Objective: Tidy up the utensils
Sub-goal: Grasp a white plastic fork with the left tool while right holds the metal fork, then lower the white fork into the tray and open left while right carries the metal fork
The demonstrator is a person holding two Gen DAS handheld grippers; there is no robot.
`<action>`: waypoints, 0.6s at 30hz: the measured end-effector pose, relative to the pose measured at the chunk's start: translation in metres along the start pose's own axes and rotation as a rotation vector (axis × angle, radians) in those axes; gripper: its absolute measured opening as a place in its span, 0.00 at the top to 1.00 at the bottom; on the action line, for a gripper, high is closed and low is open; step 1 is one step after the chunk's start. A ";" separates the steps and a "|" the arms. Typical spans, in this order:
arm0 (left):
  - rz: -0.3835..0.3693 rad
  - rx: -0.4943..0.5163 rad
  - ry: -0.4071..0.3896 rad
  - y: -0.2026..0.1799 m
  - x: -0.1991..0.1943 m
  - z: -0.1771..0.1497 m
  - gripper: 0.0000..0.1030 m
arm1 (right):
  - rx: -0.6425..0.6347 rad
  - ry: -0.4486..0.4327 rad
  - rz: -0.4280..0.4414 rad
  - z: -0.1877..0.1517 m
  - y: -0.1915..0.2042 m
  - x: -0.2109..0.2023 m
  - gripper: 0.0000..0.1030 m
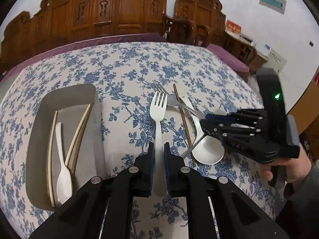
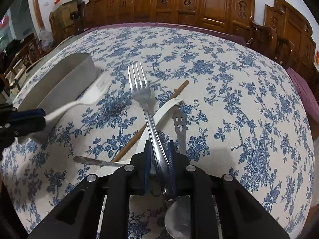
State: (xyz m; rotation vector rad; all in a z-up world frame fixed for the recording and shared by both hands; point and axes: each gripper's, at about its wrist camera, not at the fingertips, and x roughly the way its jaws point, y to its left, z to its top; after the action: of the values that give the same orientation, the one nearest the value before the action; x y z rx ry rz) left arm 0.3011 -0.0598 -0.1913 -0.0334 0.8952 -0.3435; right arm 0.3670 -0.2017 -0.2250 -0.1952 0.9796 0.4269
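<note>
My left gripper [image 1: 159,149] is shut on the handle of a white plastic fork [image 1: 159,107], tines pointing away; it also shows in the right wrist view [image 2: 83,101] at the left. My right gripper [image 2: 158,149] is shut on a metal fork [image 2: 139,91], tines pointing away, and shows in the left wrist view [image 1: 205,126]. Under the metal fork lie a white ladle-style spoon [image 1: 207,149], a brown chopstick [image 1: 184,125], a metal spoon with a smiley handle [image 2: 179,123] and another metal handle [image 2: 89,160]. A grey utensil tray [image 1: 37,131] at the left holds a white spoon [image 1: 62,171] and pale chopsticks [image 1: 78,137].
The table has a blue floral cloth [image 1: 129,65] over a purple underlay. Carved wooden chairs [image 1: 119,14] ring the far side. A person's hand [image 1: 287,171] holds the right gripper. Cardboard boxes [image 2: 65,2] stand at the far left in the right wrist view.
</note>
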 end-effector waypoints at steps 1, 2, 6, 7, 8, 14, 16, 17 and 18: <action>-0.006 -0.004 -0.003 0.002 -0.001 -0.001 0.92 | -0.001 0.007 0.001 -0.001 -0.001 0.002 0.80; -0.010 -0.006 -0.003 0.003 -0.001 -0.001 0.92 | -0.001 0.011 -0.002 -0.002 -0.001 0.004 0.81; -0.024 -0.016 -0.008 0.007 -0.002 -0.001 0.92 | -0.014 0.023 -0.024 -0.004 0.001 0.006 0.88; -0.025 -0.016 -0.011 0.007 -0.003 -0.001 0.92 | -0.014 0.017 -0.041 -0.005 0.002 0.005 0.88; -0.025 -0.017 -0.015 0.008 -0.004 -0.001 0.92 | -0.007 0.003 -0.050 -0.004 0.001 0.002 0.88; -0.004 -0.012 -0.045 0.012 -0.017 0.001 0.92 | 0.027 -0.072 -0.062 0.002 0.000 -0.021 0.97; 0.006 -0.012 -0.056 0.014 -0.024 0.001 0.92 | 0.025 -0.079 -0.058 0.002 0.001 -0.025 0.97; 0.011 -0.014 -0.060 0.016 -0.026 0.001 0.92 | 0.025 -0.085 -0.061 0.001 0.001 -0.027 0.97; 0.015 -0.014 -0.064 0.017 -0.029 0.001 0.92 | 0.028 -0.088 -0.061 0.000 0.002 -0.029 0.97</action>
State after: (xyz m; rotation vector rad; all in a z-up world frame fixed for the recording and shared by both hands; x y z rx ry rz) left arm 0.2905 -0.0349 -0.1716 -0.0504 0.8346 -0.3202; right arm 0.3521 -0.2077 -0.2010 -0.1790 0.8910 0.3630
